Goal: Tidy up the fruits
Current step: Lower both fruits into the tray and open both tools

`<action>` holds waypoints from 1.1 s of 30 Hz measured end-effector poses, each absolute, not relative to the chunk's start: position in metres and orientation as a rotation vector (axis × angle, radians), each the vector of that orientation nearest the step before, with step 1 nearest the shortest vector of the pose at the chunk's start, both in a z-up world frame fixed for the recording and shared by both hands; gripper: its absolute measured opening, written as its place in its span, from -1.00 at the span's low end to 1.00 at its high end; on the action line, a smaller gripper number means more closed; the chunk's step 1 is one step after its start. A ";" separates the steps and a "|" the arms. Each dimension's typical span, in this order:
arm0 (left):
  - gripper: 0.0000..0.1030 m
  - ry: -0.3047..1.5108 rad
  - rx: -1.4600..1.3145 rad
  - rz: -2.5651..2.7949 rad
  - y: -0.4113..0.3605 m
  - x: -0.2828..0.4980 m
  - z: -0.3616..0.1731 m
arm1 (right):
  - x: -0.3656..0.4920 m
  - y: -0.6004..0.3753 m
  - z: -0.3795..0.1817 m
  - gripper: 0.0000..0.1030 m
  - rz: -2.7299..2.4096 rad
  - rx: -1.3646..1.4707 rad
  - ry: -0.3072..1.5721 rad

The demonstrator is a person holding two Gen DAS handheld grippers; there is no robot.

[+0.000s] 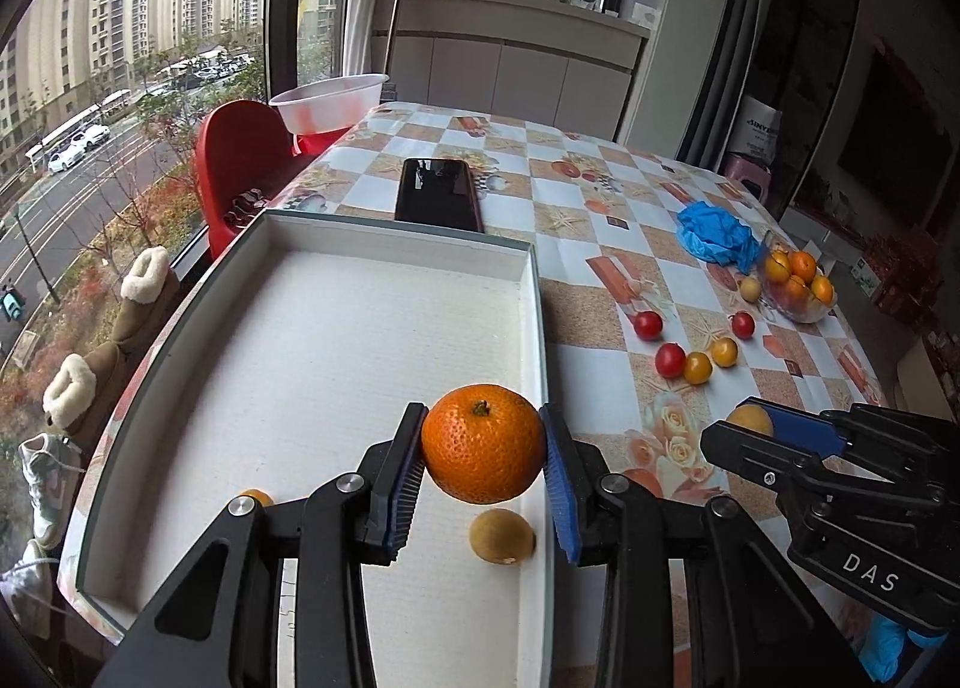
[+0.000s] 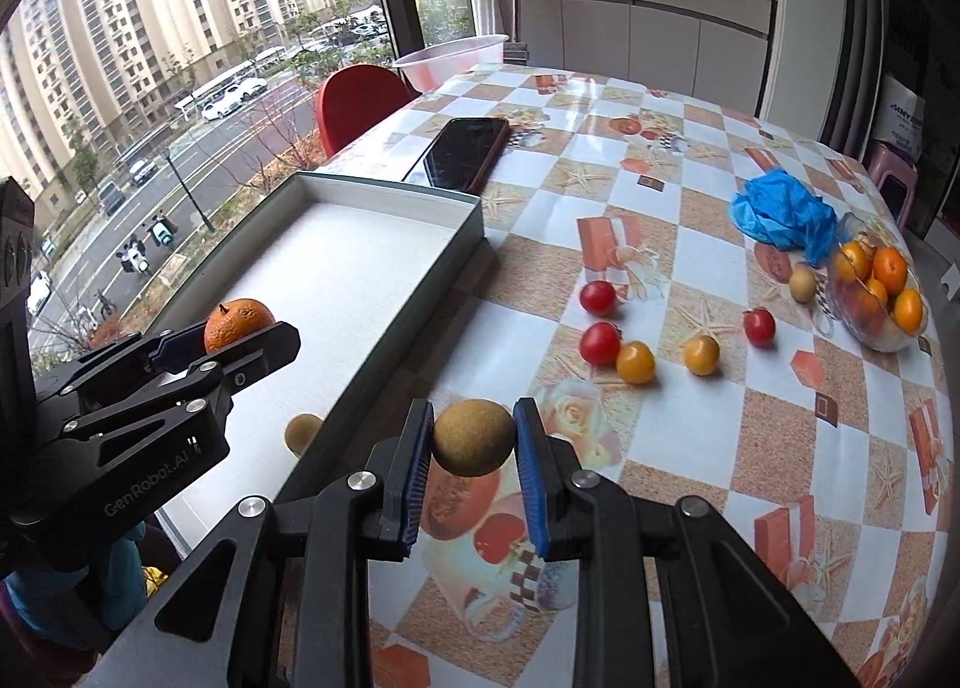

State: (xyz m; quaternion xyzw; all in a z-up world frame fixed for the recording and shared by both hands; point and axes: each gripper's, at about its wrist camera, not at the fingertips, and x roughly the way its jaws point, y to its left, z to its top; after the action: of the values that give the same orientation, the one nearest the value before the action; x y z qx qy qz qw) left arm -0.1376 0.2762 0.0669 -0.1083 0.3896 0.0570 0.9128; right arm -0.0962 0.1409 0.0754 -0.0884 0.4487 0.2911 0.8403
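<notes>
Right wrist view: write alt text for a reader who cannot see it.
The right gripper holds a small brown round fruit above a checked tablecloth, beside a shallow white tray. At left, the left gripper holds an orange over that tray; cherry tomatoes lie scattered beyond.

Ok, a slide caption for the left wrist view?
Left gripper carries an orange over the white tray, a brown round fruit already inside; cherry tomatoes wait on the tablecloth.

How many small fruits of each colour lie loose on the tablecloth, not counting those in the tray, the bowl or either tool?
Red fruits: 3
Orange-yellow fruits: 2
Tan fruit: 1
Total: 6
</notes>
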 end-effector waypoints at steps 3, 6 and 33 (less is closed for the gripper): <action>-0.25 0.798 -0.241 0.149 0.294 -0.137 0.065 | -0.098 0.162 0.075 -0.42 0.647 -0.212 0.950; -0.25 0.800 -0.252 0.180 0.311 -0.135 0.060 | -0.100 0.182 0.075 -0.42 0.677 -0.236 0.950; 0.18 0.860 -0.300 0.271 0.360 -0.140 0.023 | -0.107 0.235 0.053 0.11 0.728 -0.326 1.016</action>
State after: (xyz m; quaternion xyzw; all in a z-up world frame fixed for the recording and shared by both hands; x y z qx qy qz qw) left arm -0.1396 0.3597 0.0229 -0.1443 0.4140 0.1307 0.8892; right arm -0.1071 0.2347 0.0525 -0.1518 0.4733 0.3393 0.7986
